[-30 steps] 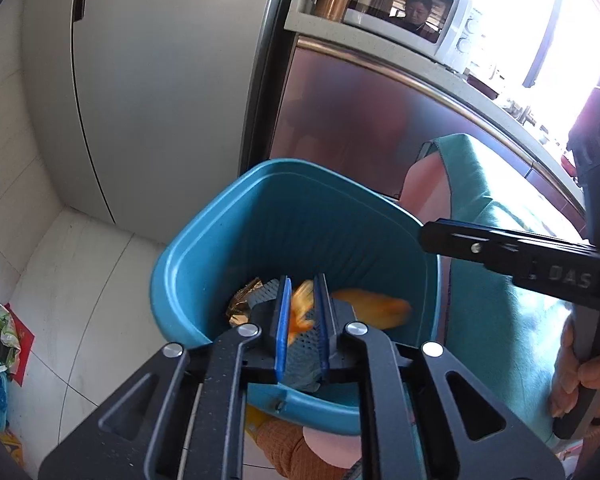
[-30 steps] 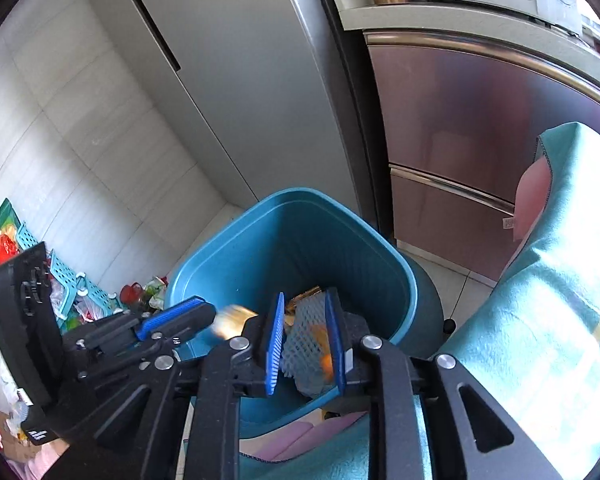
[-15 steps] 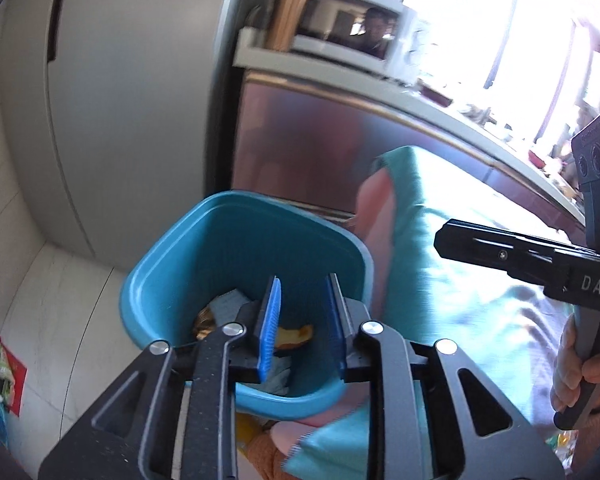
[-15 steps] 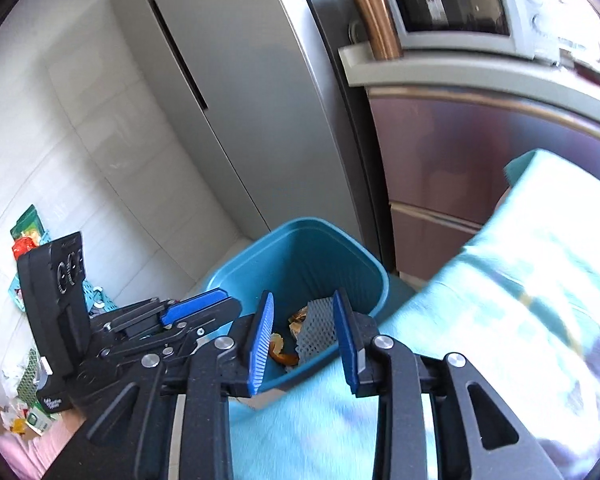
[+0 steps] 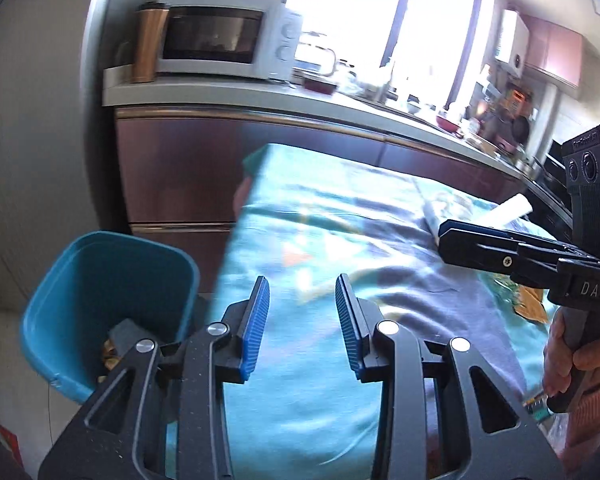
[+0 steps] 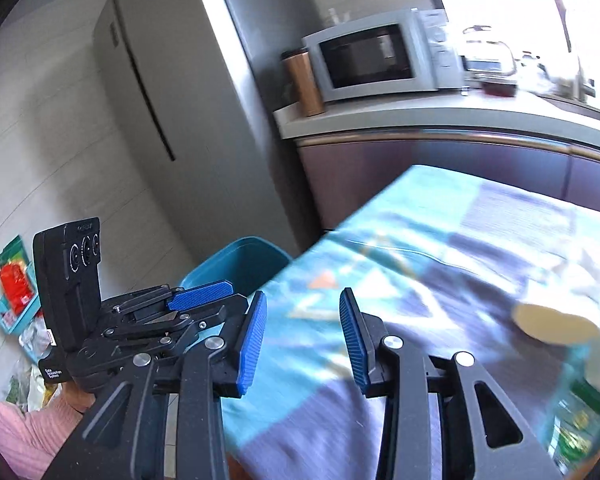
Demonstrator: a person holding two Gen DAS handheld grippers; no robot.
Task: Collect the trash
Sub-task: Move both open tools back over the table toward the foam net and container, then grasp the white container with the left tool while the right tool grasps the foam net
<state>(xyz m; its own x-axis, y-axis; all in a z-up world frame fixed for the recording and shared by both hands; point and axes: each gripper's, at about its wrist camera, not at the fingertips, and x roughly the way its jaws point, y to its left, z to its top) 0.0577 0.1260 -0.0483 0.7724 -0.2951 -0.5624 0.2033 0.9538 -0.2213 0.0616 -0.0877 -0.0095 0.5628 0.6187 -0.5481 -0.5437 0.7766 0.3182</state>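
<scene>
Your left tongs stand apart with nothing between the blue pads; their jaws have just been opening, over the patterned teal cloth. Your right tongs are likewise apart and empty, jaws just opening as well. The blue bin sits on the floor at eight o'clock in the left view, just beside the cloth's edge; the tong frame covers most of what lies in it, so you see only a dark scrap and something brownish. In the right view only the bin's rim shows. At three o'clock there, a pale round thing on the cloth is too blurred to name, and a greenish wrapper at four o'clock is cut off by the edge. The microwave stands on the counter behind.
</scene>
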